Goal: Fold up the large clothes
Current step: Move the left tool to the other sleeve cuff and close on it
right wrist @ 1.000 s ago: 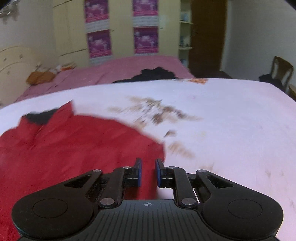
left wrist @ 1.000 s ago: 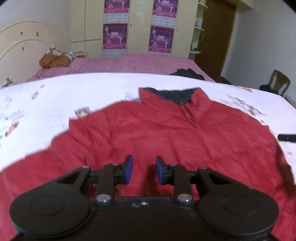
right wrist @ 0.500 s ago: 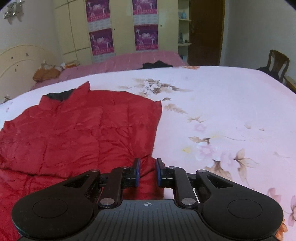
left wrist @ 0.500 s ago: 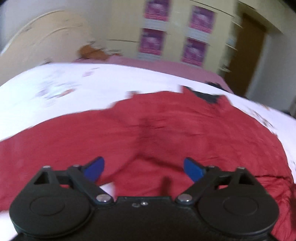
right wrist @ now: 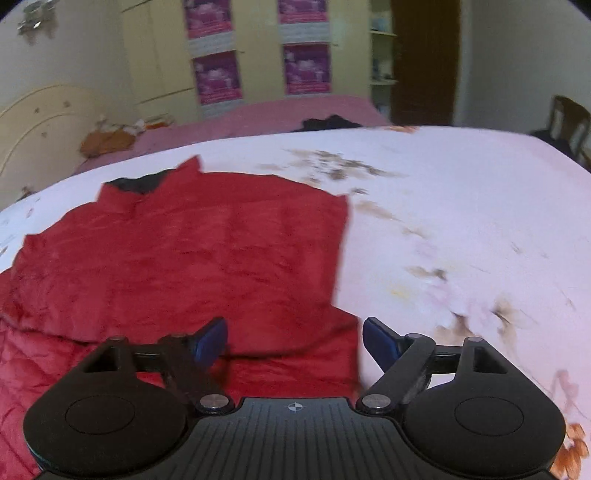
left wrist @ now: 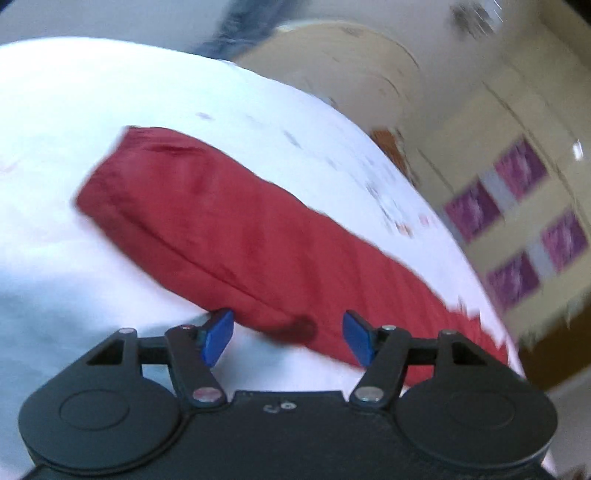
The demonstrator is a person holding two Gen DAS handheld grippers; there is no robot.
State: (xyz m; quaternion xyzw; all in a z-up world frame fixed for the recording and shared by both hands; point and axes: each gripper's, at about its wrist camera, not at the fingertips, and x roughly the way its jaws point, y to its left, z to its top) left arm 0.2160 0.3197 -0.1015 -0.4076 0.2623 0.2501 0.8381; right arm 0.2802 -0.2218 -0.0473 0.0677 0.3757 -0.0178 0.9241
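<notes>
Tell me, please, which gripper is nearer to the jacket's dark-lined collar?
Right. The right gripper hovers open over the red padded jacket, facing its dark-lined collar. The left gripper is open over the outstretched sleeve, collar unseen.

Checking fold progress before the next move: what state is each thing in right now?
red jacket: right side folded over, lying on the bed.
left sleeve: stretched out flat, unfolded.
left gripper: open, empty.
right gripper: open, empty.
bedsheet: spread flat.

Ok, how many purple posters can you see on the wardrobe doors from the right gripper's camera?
4: upper left, lower left, upper right, lower right. The top pair is cut off by the frame.
</notes>
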